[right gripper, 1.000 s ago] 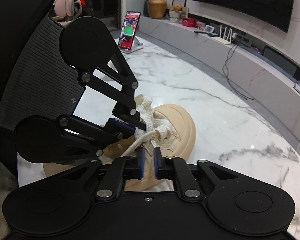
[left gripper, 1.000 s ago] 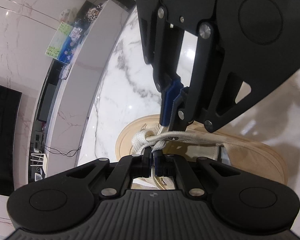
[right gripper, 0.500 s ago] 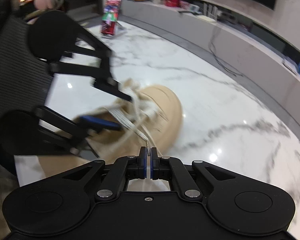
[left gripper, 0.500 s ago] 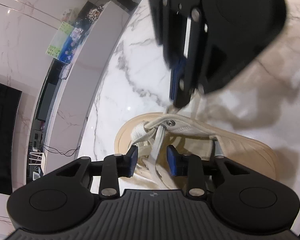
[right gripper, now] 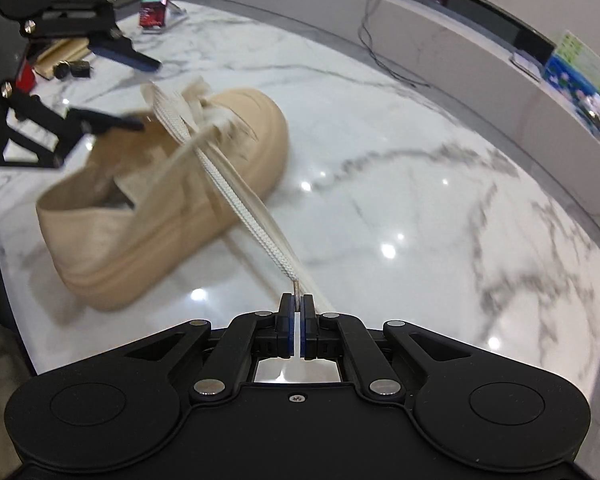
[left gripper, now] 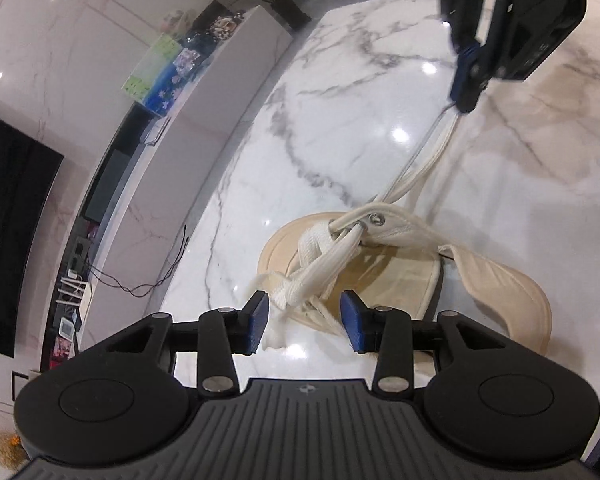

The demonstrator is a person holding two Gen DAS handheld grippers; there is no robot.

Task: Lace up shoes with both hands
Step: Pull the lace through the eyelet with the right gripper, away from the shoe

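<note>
A beige shoe (right gripper: 172,208) lies on the white marble table (right gripper: 420,200), toe to the far side. My right gripper (right gripper: 297,306) is shut on the metal tip of the white lace (right gripper: 236,196), which runs taut from an eyelet (left gripper: 376,219) of the shoe (left gripper: 500,292). In the left wrist view the right gripper (left gripper: 466,106) hangs at the upper right with the lace (left gripper: 424,168) stretched below it. My left gripper (left gripper: 304,320) hovers over the laced front with its jaws opening; loose lace loops lie below, untouched by the pads. It shows again as the left gripper (right gripper: 136,92) beyond the shoe.
A phone on a stand (right gripper: 154,4) and small dark items (right gripper: 74,69) sit at the table's far left. A long white ledge (right gripper: 460,40) with cables curves behind the table. A black screen (left gripper: 8,240) covers the wall at the left.
My left gripper let go of the lace, opened and rose. My right gripper shut on the lace tip and pulled away from the shoe, drawing the lace taut through the eyelet.
</note>
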